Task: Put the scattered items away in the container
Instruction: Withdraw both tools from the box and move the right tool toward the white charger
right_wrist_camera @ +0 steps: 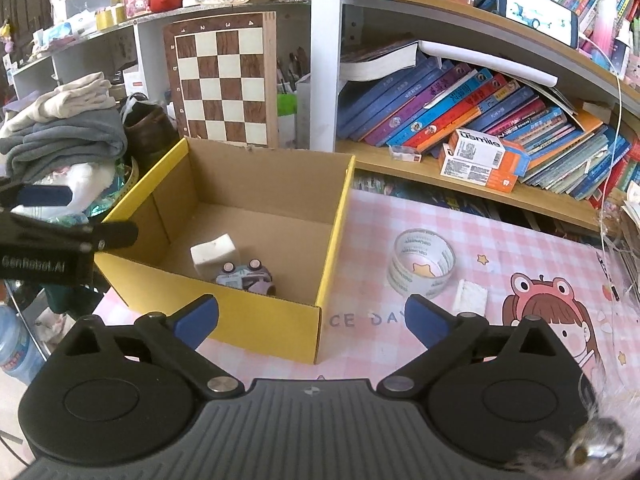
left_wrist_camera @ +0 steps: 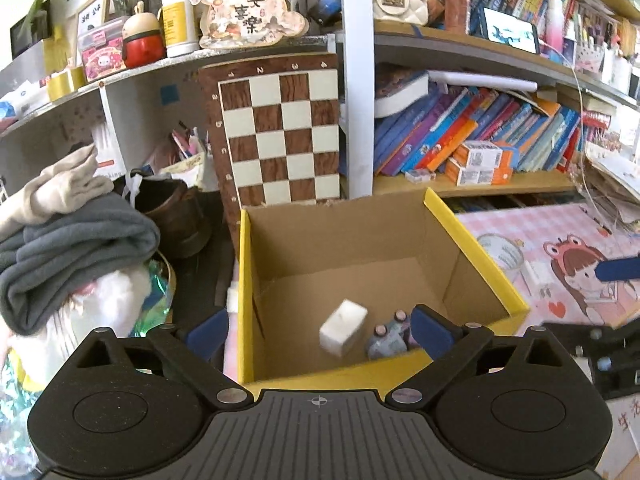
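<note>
White block (right_wrist_camera: 213, 254) and toy car (right_wrist_camera: 246, 278) sit in the box (right_wrist_camera: 276, 322), my left gripper (left_wrist_camera: 320, 330) and right gripper (right_wrist_camera: 312, 318) both wide and empty; tape roll (right_wrist_camera: 421, 262) and white pad (right_wrist_camera: 471, 297) on the mat look next, right side nearest.

The box (right_wrist_camera: 256, 184) is matt brown cardboard (yellow outside), the tape roll (right_wrist_camera: 421, 263) glossy clear plastic, the mat (right_wrist_camera: 520, 256) smooth printed vinyl, and the chessboard (right_wrist_camera: 222, 80) wood-grained.

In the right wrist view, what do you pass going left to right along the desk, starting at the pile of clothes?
Folded clothes → yellow cardboard box → roll of clear tape → small white block → frog-hat cartoon girl on the mat.
</note>
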Motion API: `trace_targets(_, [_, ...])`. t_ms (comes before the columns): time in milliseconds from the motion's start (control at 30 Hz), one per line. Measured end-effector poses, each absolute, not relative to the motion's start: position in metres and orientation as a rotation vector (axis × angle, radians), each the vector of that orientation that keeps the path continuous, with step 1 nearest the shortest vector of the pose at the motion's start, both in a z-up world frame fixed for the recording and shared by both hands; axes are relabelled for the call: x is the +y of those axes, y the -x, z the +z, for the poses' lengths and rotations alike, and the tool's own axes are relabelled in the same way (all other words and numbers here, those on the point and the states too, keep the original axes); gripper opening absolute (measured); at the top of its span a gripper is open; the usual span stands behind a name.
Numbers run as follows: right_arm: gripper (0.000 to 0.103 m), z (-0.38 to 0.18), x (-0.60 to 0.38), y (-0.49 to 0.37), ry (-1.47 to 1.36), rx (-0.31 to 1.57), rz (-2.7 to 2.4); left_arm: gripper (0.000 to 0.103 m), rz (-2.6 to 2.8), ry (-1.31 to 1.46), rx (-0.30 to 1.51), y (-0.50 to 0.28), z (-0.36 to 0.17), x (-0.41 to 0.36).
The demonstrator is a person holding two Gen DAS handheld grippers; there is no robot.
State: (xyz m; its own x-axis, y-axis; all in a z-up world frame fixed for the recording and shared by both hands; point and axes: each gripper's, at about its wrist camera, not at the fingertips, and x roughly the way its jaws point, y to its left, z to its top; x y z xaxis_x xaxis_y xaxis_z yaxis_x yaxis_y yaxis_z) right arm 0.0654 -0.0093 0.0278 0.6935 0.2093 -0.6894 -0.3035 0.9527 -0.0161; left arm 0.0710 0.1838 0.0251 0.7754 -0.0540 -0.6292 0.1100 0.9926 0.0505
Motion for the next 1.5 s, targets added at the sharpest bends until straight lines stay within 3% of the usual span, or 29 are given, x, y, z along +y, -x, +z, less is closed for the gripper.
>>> trace_targets(667, [0.101, 0.012, -0.021, -0.055, 0.132, 0.79, 0.272, 0.099, -0.083, -0.07, 0.751, -0.05, 0.005, 0.167])
trace_targets(1500, [0.101, -0.006, -0.113, -0.077, 0.098, 0.809, 0.35, 0.099, 0.008, -0.066, 0.792, -0.063, 0.005, 0.071])
